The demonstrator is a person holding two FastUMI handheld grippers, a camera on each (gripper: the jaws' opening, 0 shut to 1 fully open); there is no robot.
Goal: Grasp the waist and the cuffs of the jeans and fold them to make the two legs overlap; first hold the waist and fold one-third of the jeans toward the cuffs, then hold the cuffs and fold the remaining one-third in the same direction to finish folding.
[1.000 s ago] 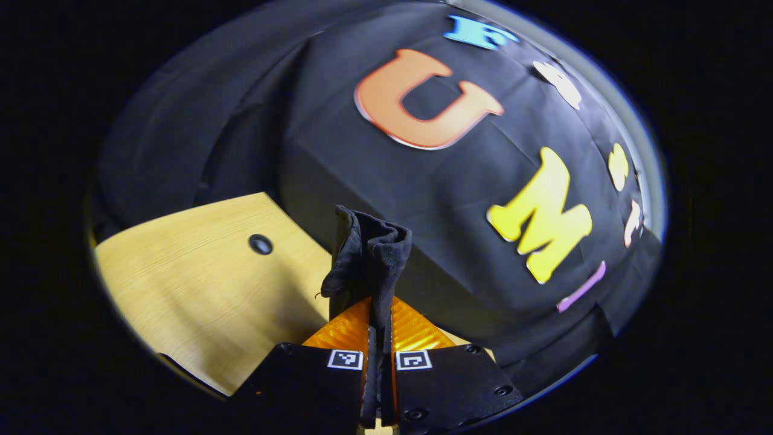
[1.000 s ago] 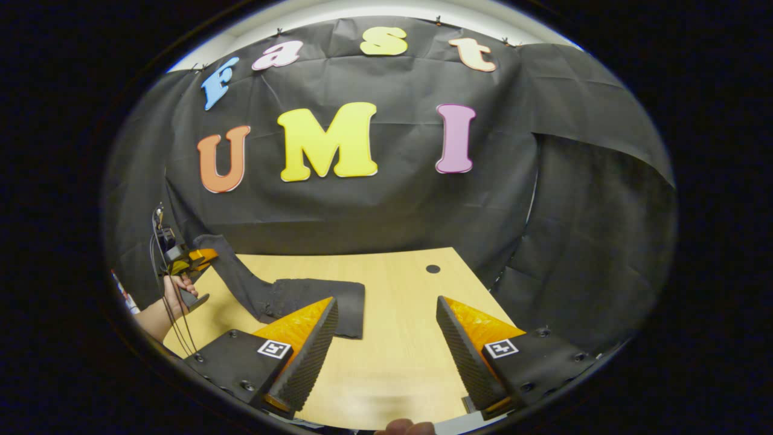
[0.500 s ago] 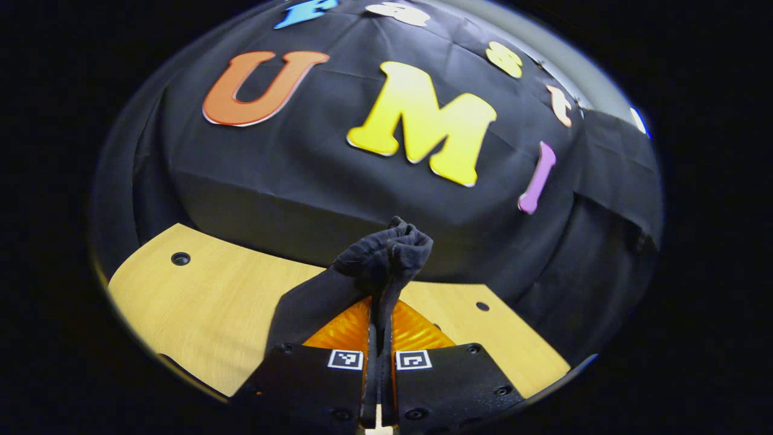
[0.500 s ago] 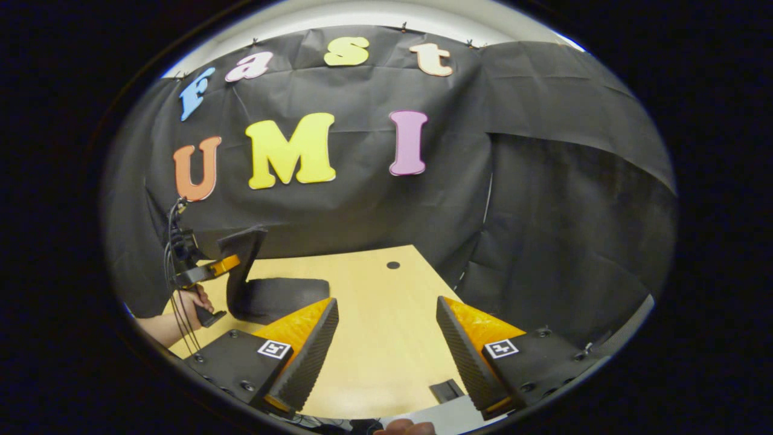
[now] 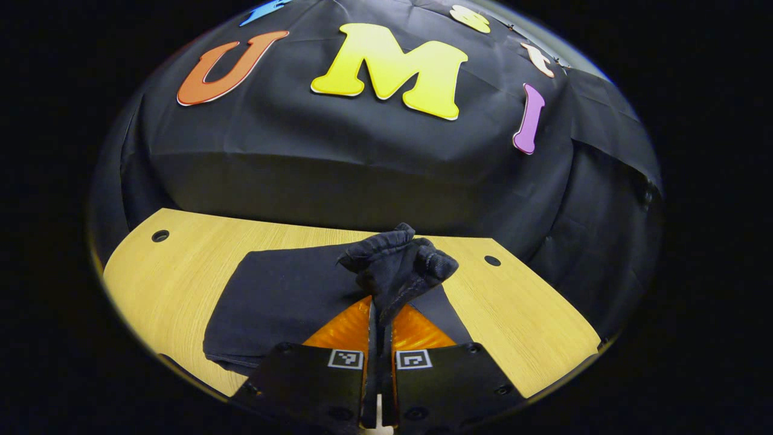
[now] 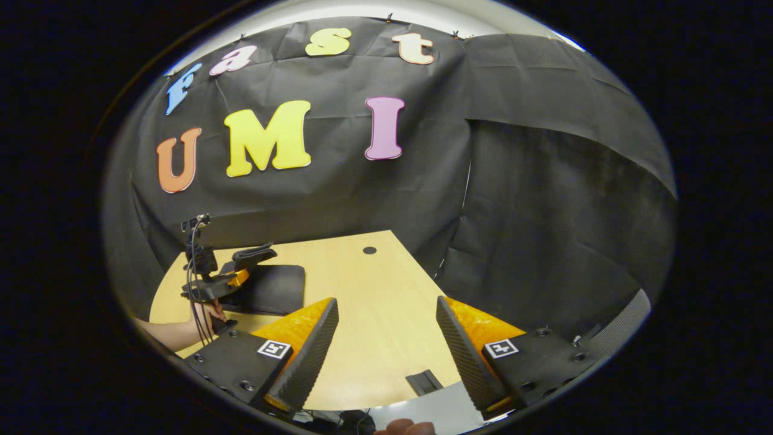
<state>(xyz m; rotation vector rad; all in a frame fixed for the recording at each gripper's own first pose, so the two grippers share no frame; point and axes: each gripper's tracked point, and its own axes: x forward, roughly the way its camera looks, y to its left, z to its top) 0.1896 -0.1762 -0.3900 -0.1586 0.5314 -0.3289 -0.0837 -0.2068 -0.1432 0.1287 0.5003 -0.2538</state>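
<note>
Pale wood-grain laminate forms the worktop [image 5: 181, 272], smooth and flat, with small round dark holes near its far corners; creased black cloth hangs as a wall behind it.

In the left gripper view, the left claw [image 5: 378, 314] sits at 6 o'clock with its two fingers drawn almost together, pinching a bunched wad of the jeans [image 5: 284, 296]. That wad is soft, dark, matte fabric, crumpled into a rounded knot just above the fingertips. Below and toward 9 o'clock of it, the rest of the jeans lies on the worktop as a flat, roughly rectangular dark slab with a clean straight far edge and a rounded fold at its near corner. A narrower strip of the same cloth shows on the other side of the fingers, toward 4 o'clock.

From the right gripper view, the right claw [image 6: 386, 338] stands wide open at 6 o'clock, holding nothing; its fingers [image 6: 311, 356] are wedge-shaped with ribbed inner faces, bare worktop between them. Off at 9 o'clock this view gives the side profile: the left claw, held by a hand [image 6: 208, 311] with cables trailing, carries the gripped end of the jeans raised just above the flat folded stack. A small dark flat piece [image 6: 424, 382] lies near the worktop's near edge.
</note>
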